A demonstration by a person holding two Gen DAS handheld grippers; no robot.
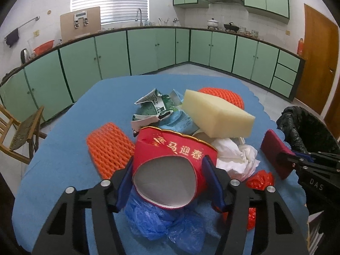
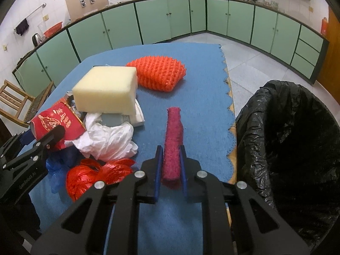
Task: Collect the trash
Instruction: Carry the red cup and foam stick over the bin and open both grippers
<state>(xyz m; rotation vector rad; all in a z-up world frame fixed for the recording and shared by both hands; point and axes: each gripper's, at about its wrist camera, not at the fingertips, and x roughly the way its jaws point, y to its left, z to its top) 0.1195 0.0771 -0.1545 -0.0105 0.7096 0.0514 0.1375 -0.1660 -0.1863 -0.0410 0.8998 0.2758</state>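
Left gripper (image 1: 170, 174) clamped on red paper cup (image 1: 170, 159), mid-table (image 2: 201, 85). Right gripper (image 2: 171, 165) narrow, pinching magenta scouring pad (image 2: 173, 140) near table's right edge, beside black-lined bin (image 2: 286, 138).

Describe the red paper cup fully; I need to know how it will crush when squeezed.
The red paper cup lies on its side atop the trash pile, mouth toward the left wrist camera. Red outside with gold characters and trim, plain white inside. Its rim is already squashed out of round. The left gripper has a pad on each side of it; blue plastic film lies underneath.
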